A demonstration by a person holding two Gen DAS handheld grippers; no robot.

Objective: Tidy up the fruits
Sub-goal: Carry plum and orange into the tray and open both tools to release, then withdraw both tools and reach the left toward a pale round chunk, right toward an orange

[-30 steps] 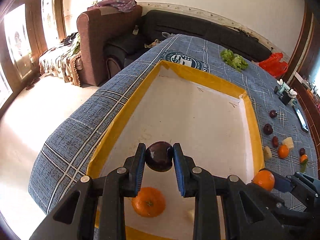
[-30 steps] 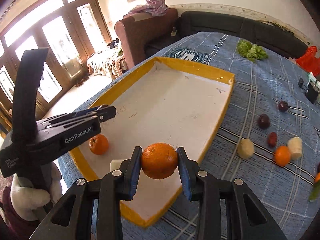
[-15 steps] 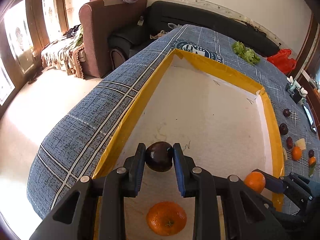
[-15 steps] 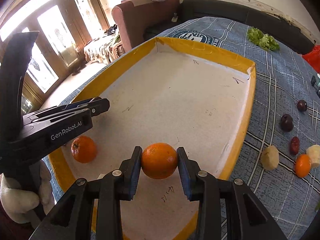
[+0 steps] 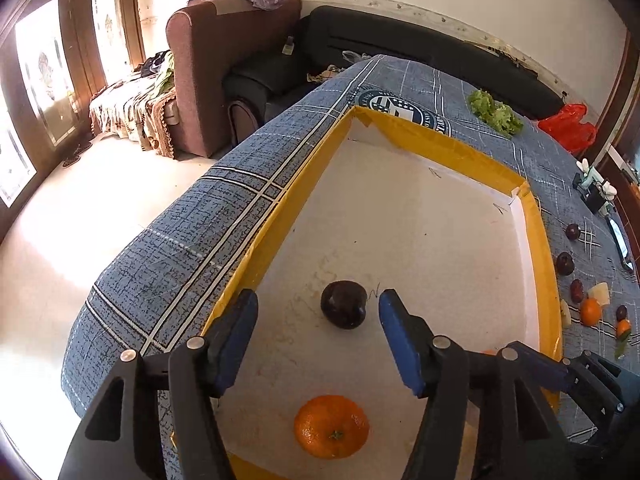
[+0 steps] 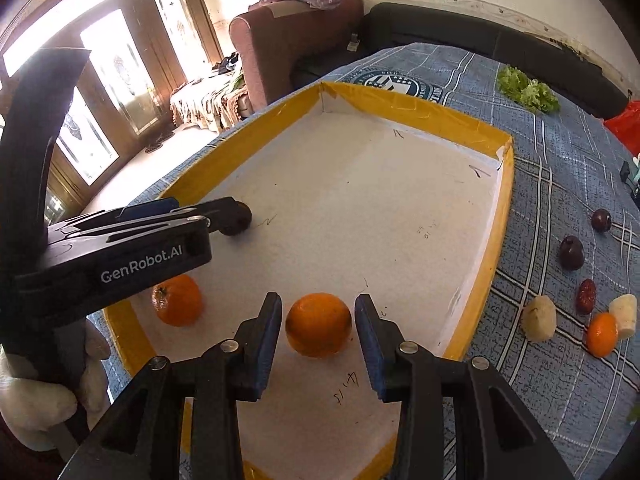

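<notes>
A white tray with a yellow rim [image 5: 276, 220] [image 6: 492, 240] lies on the blue plaid cloth. My left gripper [image 5: 316, 320] is open, its jaws wide on either side of a dark plum [image 5: 344, 309] that rests on the tray floor. An orange [image 5: 331, 426] lies in the tray just below it. My right gripper [image 6: 318, 322] is open around a second orange [image 6: 319, 324] that rests on the tray floor. The first orange [image 6: 177, 300] shows to its left, under the left gripper [image 6: 240, 220].
Loose fruit lies on the cloth right of the tray: dark plums [image 6: 571, 253], a red date [image 6: 586, 296], pale fruit pieces [image 6: 539, 323] and a small orange [image 6: 602, 334]. Lettuce [image 6: 528, 92] lies at the far end. A brown armchair [image 5: 224, 76] stands beyond the table's left edge.
Both grippers came down into the tray and opened. The plum and the orange they held now rest on the tray floor between the jaws.
</notes>
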